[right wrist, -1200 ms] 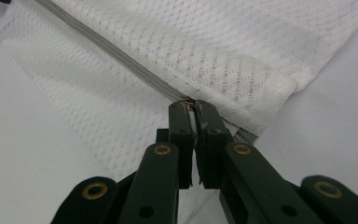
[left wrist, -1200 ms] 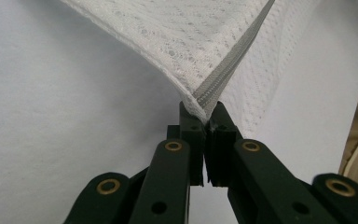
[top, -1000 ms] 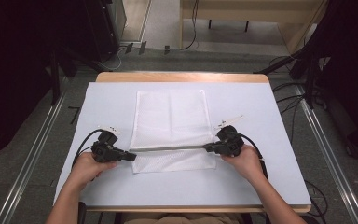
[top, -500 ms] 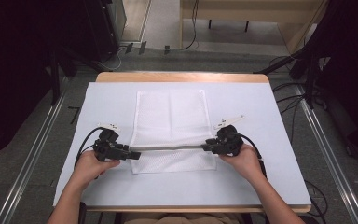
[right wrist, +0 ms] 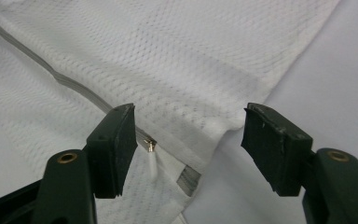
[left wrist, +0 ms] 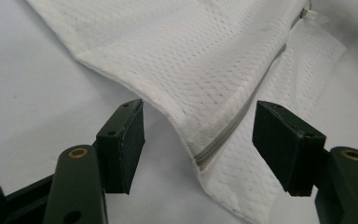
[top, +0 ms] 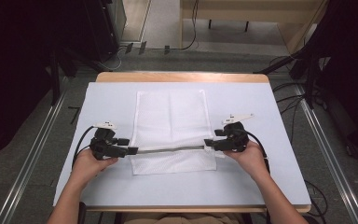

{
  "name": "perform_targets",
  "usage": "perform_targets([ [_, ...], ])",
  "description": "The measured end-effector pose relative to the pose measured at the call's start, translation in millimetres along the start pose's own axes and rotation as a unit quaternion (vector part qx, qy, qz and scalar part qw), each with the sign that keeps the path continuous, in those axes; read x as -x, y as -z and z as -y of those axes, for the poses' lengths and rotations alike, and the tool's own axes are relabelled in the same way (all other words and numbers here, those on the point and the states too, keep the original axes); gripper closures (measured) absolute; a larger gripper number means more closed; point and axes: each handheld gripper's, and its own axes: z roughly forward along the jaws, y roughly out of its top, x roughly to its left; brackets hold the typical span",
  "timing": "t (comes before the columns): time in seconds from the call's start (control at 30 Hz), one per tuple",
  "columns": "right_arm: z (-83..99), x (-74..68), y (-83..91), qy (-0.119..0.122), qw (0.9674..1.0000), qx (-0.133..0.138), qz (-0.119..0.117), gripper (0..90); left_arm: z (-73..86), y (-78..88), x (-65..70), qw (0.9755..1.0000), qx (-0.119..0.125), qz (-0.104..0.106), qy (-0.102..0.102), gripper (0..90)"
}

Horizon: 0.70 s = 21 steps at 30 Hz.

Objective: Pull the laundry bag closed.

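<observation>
Both grippers had just been opening their jaws, letting go of the white mesh bag (top: 172, 132) they pinched a second before, while the hands stayed almost where they were. The left gripper (top: 131, 150) sat at the bag's left edge, at the end of the grey zipper (top: 170, 149), with its jaws spread wide. In the left gripper view the bag's corner (left wrist: 200, 154) lay between the two black pads (left wrist: 123, 144) without either pad touching it. The right gripper (top: 208, 143) sat at the bag's right edge, at the zipper's other end, also spread wide. In the right gripper view the white zipper pull (right wrist: 152, 163) hung just beside the left pad, and the folded edge of the mesh lay in the gap, clear of the pads. The bag rested flat on the white table cover (top: 107, 107), in the middle of the table, its near portion folded along the zipper line that ran left to right between the two grippers.
</observation>
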Motion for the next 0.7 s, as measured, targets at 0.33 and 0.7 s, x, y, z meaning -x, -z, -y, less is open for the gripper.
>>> perform_targets([
  [0.33, 2.3, 9.2, 2.8, -0.002, 0.9994, 0.017, 0.030, 29.6, 0.8, 5.3, -7.0, 0.9991, 0.014, -0.040, 0.008, 30.4],
  [0.7, 9.2, 18.8, 10.6, 0.028, 0.9977, 0.032, 0.053, 22.4, 3.0, 12.2, -16.3, 0.9974, 0.032, -0.063, 0.016, 30.1],
])
